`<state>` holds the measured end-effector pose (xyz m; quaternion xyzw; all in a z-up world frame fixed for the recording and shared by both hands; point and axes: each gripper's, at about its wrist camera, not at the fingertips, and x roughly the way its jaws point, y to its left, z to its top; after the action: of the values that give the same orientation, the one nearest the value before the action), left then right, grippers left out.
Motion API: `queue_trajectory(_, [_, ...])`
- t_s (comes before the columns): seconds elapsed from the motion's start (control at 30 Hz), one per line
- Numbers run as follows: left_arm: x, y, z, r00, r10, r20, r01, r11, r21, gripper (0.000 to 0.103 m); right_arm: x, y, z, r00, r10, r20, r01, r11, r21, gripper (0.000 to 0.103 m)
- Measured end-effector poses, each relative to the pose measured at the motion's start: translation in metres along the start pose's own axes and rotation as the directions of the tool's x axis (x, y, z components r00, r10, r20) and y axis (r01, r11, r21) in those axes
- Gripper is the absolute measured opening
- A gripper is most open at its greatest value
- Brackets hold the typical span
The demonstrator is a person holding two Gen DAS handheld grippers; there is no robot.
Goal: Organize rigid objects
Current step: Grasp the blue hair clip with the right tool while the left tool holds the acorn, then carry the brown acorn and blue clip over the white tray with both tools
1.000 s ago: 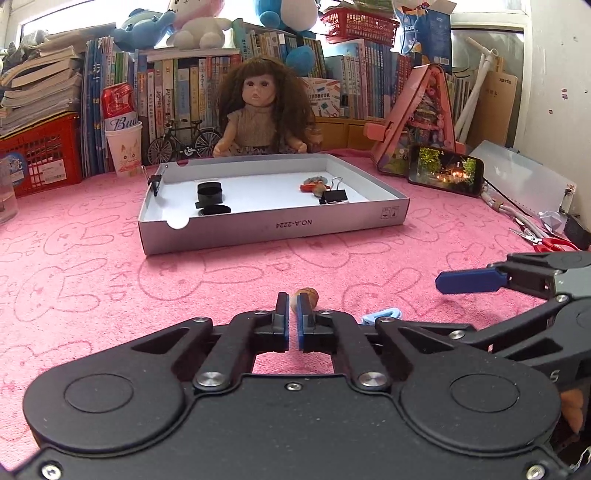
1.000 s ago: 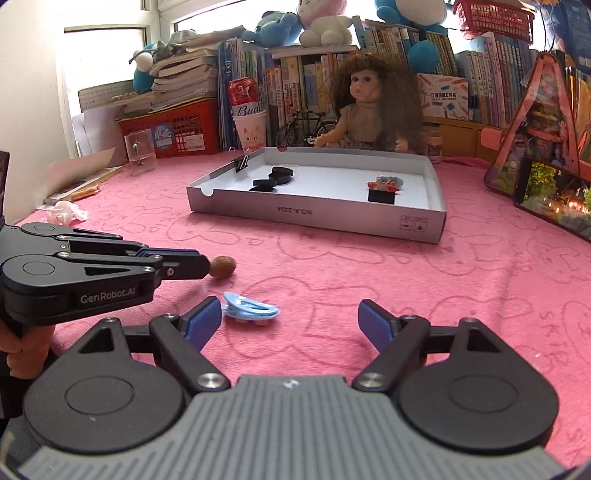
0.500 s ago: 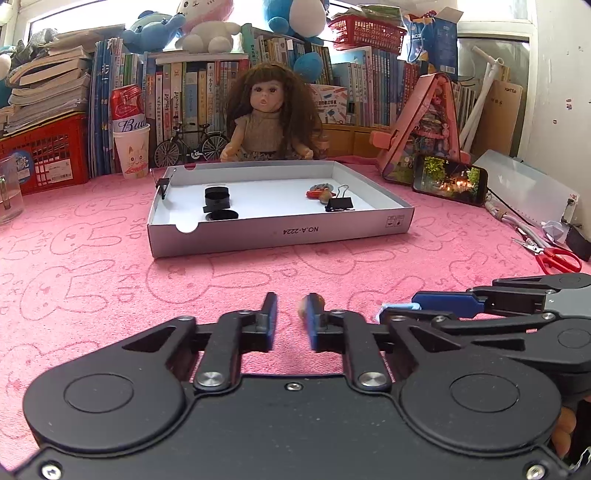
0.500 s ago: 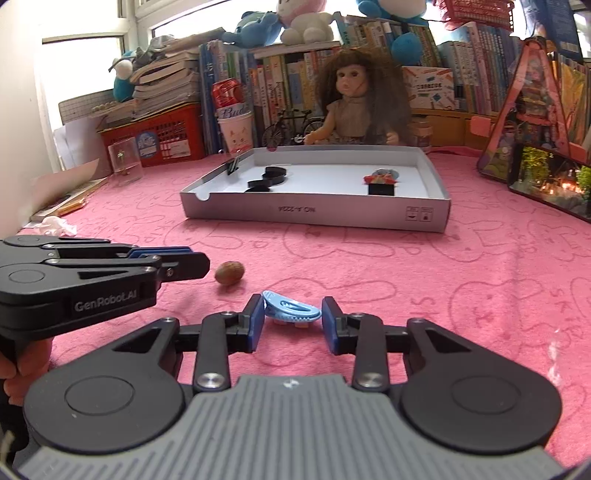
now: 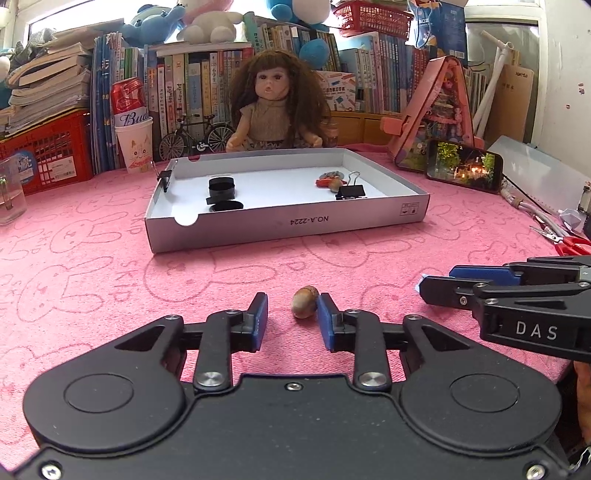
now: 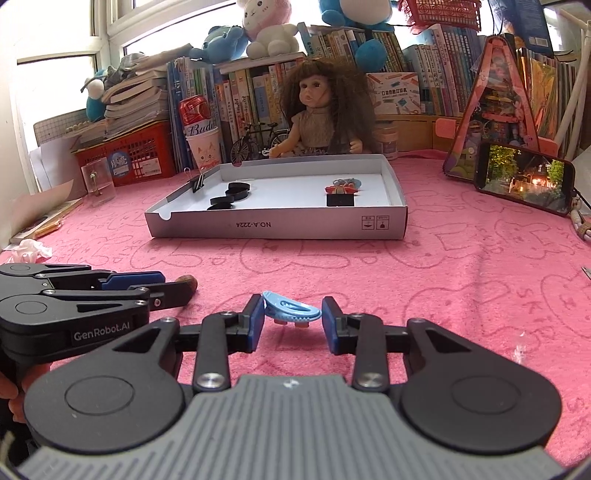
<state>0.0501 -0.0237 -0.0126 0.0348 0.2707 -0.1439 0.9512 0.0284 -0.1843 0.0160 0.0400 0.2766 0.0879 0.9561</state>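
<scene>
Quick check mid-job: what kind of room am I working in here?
Probably a child's bedroom or home study, not a lab: a doll sits behind the tray, plush toys top crowded rows of books, and a pink bunny-print cloth covers the table.

- An acorn (image 5: 305, 301) lies on the cloth (image 5: 92, 280) between the left gripper's (image 5: 291, 317) fingers, against the right one.
- A clip (image 6: 291, 309) lies between the right gripper's (image 6: 292, 322) fingers, touching the left one.
- The acorn is left of the clip.
- A tray (image 5: 288, 225) sits behind both; a doll (image 5: 275, 107) behind the tray.
- A phone (image 5: 464, 165) stands right of the tray.
</scene>
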Motion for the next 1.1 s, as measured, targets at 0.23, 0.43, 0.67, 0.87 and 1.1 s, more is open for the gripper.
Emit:
queue_trajectory(0.23, [-0.002, 0.004, 0.005, 0.999, 0.037, 0.012, -0.036, 0.999, -0.016, 0.030, 0.001, 0.000, 0.000, 1.000, -0.014, 0.008, 0.014, 1.000, 0.002, 0.040])
queue_trajectory(0.43, [0.006, -0.006, 0.005, 1.000, 0.010, 0.003, -0.010, 1.000, -0.016, 0.030, 0.002, 0.000, 0.001, 1.000, -0.020, 0.010, 0.020, 1.000, 0.003, 0.040])
queue_trajectory(0.67, [0.015, -0.013, 0.006, 1.000, -0.008, -0.010, 0.008, 1.000, -0.011, 0.016, 0.003, 0.000, 0.001, 0.999, -0.032, 0.015, 0.032, 0.999, 0.001, 0.040])
queue_trajectory(0.87, [0.013, -0.008, 0.013, 1.000, -0.012, 0.003, 0.012, 1.000, -0.026, 0.016, 0.006, -0.001, 0.008, 0.999, -0.041, 0.025, 0.041, 0.999, -0.009, 0.040])
queue_trajectory(1.1, [0.014, 0.002, 0.035, 0.999, 0.006, 0.039, -0.004, 0.999, -0.038, 0.016, 0.015, -0.010, 0.030, 0.997, -0.062, 0.050, 0.061, 0.998, 0.022, 0.039])
